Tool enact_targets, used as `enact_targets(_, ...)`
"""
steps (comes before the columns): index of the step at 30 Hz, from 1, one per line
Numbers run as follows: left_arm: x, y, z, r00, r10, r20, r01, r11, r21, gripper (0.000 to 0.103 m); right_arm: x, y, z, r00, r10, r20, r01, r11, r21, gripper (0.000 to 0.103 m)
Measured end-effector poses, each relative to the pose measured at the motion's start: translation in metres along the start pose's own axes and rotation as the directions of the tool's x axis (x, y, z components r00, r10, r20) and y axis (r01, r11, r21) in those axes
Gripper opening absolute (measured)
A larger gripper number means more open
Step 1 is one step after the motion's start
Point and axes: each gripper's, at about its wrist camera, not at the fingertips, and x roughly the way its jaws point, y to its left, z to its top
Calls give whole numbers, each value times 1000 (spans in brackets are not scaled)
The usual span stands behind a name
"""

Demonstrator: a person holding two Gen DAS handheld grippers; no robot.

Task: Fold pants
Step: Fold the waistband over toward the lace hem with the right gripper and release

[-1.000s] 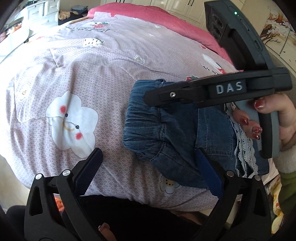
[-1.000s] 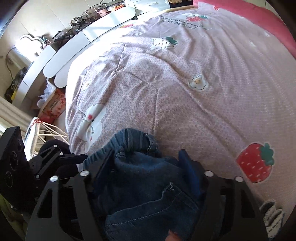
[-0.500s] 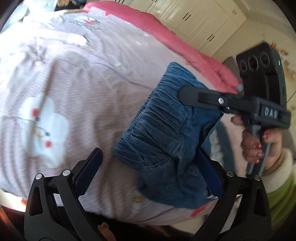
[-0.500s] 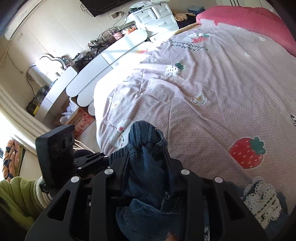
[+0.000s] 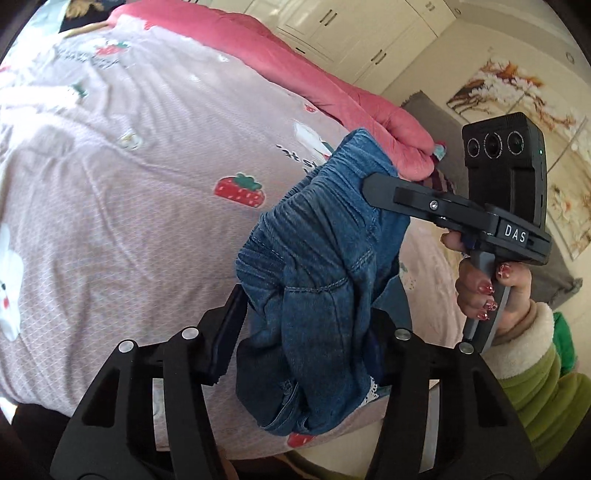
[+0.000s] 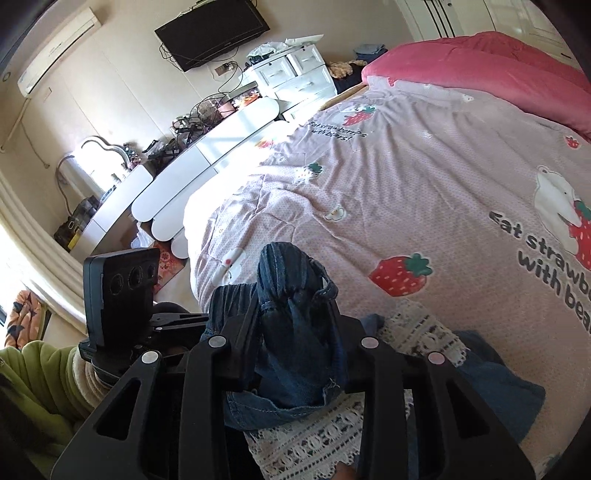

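Observation:
The blue denim pants (image 5: 317,280) with an elastic waistband and white lace trim (image 6: 417,332) are lifted off the bed. My left gripper (image 5: 314,299) is shut on a bunch of the waistband. My right gripper (image 6: 295,299) is shut on another bunch of the waistband (image 6: 291,280). In the left wrist view the right gripper (image 5: 373,184) grips the far end of the waistband, close to my left one. The pants' legs hang below, out of sight.
The bed has a lilac quilt with strawberry prints (image 5: 147,155) and a pink duvet (image 5: 295,70) at the far side. White scalloped dressers (image 6: 207,158) and a drawer unit (image 6: 295,77) stand left of the bed. Wardrobes (image 5: 351,29) stand behind it.
Both grippers have closed on the waistband and lifted the pants off the bed. The left gripper went from open to shut. Both views have swung up and to the right.

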Motion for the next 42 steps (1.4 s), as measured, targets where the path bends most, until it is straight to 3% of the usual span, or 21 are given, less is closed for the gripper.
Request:
enact_targets(4,17,-25,-2,1000,15,-27,-14,999,47,50,-20,-26,-22,1000,-21,21,20,998,61,31)
enact_targets(5,22,-30,-2,999,15,-35,-13,998,57,58,-24,-32,-28,999,-32,23,30,997,75,33)
enact_targets(10,34,-61,-12,999,-1,-43,7,989,146,78,-49,-59,-62,997,-68,41,60,983,173,39)
enact_targets(14,41,-77,-21,996,-58,-65,68,981,179,80,-76,-70,-77,991,-101,92,78,971,228,43)
enact_targets(18,43,-91,-44,996,-35,-87,55,969,242,81,-93,-67,-83,986,-133,103,109,970,216,47)
enact_targets(20,49,-98,-50,995,-28,-100,55,961,271,81,-91,-60,-84,985,-149,83,130,972,194,52)
enact_targets(24,56,-110,-63,995,27,-97,8,939,343,83,-75,-65,-95,971,-240,-14,239,954,178,52)
enact_targets(30,70,-115,-75,991,79,-104,-32,918,396,86,-62,-81,-115,949,-308,-69,315,928,200,53)
enact_targets(36,63,-119,-76,993,45,-106,1,916,402,93,-76,-70,-118,946,-323,-20,320,923,215,59)
enact_targets(40,39,-108,-67,992,-55,-112,89,941,327,93,-102,-57,-120,939,-339,63,319,924,209,66)
enact_targets(42,27,-100,-59,994,-62,-87,86,951,296,93,-113,-50,-122,935,-341,94,318,927,201,66)
